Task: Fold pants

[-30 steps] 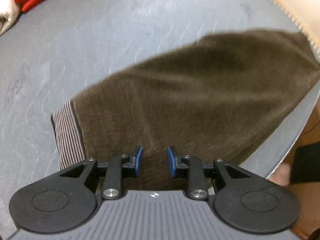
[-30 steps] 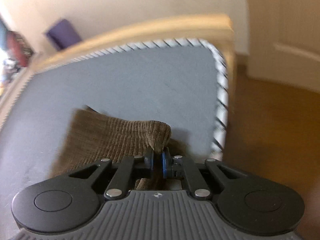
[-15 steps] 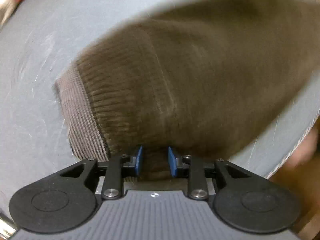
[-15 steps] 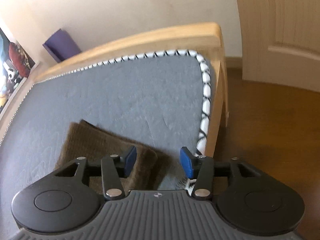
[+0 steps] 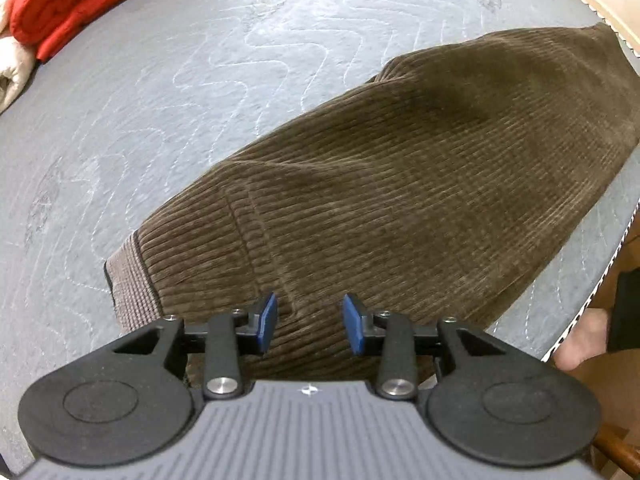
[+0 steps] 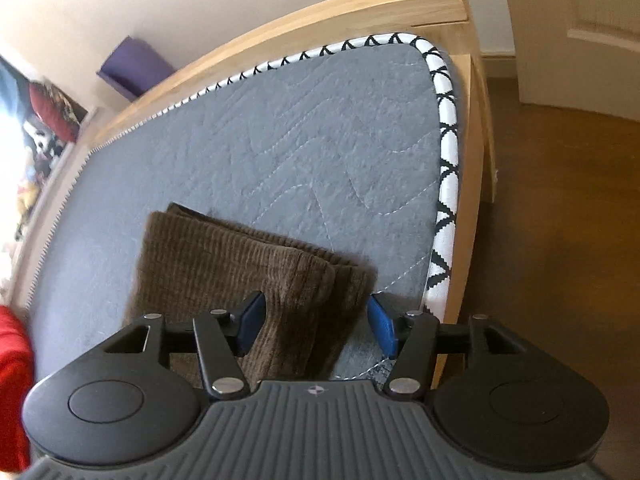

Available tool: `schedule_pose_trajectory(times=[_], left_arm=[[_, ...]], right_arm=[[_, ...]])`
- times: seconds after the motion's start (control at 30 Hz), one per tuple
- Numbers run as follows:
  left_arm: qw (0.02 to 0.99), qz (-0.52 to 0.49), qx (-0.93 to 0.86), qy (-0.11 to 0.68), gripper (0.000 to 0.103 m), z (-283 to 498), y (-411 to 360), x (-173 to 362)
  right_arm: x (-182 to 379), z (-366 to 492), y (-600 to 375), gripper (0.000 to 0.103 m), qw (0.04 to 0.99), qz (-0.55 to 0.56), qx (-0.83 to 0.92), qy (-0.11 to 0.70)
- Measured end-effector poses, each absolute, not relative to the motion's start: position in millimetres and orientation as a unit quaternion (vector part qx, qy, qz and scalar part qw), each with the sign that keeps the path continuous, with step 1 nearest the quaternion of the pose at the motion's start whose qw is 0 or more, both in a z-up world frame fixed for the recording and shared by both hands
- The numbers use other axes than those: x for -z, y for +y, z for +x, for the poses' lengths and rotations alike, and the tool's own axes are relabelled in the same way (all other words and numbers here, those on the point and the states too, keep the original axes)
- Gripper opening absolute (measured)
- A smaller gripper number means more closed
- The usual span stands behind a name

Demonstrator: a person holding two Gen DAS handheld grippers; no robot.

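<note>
No readable text, label, brand or number in either view. Only mark: small round cross-hair emblem on ribbed grey housing of my left gripper (image 5: pixel 309 330), same emblem on my right gripper (image 6: pixel 316 328). No letters beside either. Picture propped at far left of right wrist view (image 6: pixel 40 140) too blurred to read.
</note>
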State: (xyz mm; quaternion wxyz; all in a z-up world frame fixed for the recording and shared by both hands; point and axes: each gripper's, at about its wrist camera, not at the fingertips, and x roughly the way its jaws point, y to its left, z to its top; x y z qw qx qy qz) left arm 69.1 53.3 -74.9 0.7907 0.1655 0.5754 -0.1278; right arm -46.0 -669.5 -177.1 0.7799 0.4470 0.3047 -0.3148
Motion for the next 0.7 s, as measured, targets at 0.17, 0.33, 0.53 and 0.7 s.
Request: schedule_pose_trajectory(times=[0.17,0.33,0.53,0.7], left_arm=[[0.8,0.159,0.122,0.565,0.043,72,52,68],[0.814,0.143,0.121,0.55,0.043,75,51,56],[0.83,0.124,0.121,0.53,0.043,72,55,41],[0.834,0.115,0.12,0.526,0.044,64,64,36]], right_arm=[[176,-45,-669,0.023,0.774,0.451,0.335,0.293],[140,-43,-650,0.02,0.801,0.421,0.339,0.258],[28,-16,-532,0.019,0.929,0.203,0.24,0.195],[-19,-22,-363,0.019,0.988,0.001,0.038,0.149]])
